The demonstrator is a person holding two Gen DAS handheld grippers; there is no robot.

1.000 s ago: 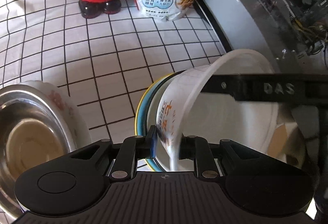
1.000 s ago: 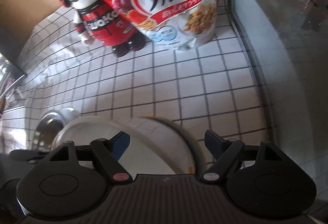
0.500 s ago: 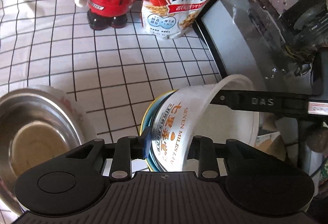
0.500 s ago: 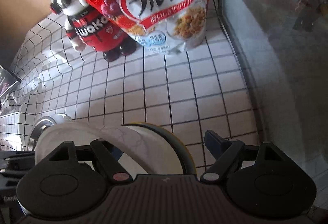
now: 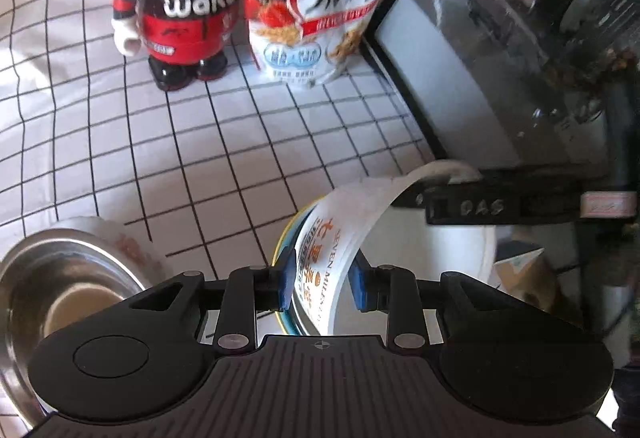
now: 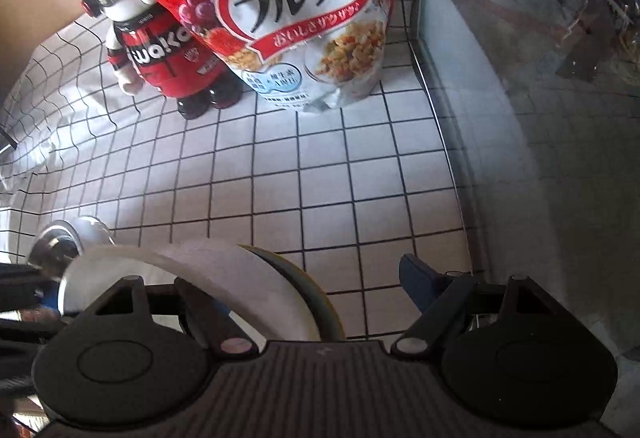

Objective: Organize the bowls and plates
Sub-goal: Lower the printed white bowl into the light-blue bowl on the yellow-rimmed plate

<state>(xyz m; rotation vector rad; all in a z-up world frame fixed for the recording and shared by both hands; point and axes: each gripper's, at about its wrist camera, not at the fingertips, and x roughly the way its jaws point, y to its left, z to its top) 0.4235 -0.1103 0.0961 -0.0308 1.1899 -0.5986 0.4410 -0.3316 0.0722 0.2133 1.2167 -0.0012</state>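
A white paper bowl (image 5: 340,238) with orange print sits tilted in a dish with a yellow and blue rim (image 5: 286,250). My left gripper (image 5: 323,286) is open; its blue pads stand on either side of the bowl's near wall without pressing it. In the right wrist view the same bowl (image 6: 240,270) and the yellow-rimmed dish (image 6: 320,302) lie under my right gripper (image 6: 316,290). It is open wide, and its left finger is partly hidden behind the bowl's rim. One of its black fingers (image 5: 480,205) lies across the bowl's far rim.
A steel bowl (image 5: 60,290) rests inside a floral-rimmed white bowl (image 5: 128,250) at the left. A red and black figure (image 5: 184,9) and a red cereal bag (image 5: 320,5) stand at the back on the checked cloth (image 5: 200,157). A glass-sided case (image 5: 500,49) borders the right.
My left gripper's jaws have opened off the white bowl's rim, and the hand has risen a little. The right gripper has stayed open above the bowl.
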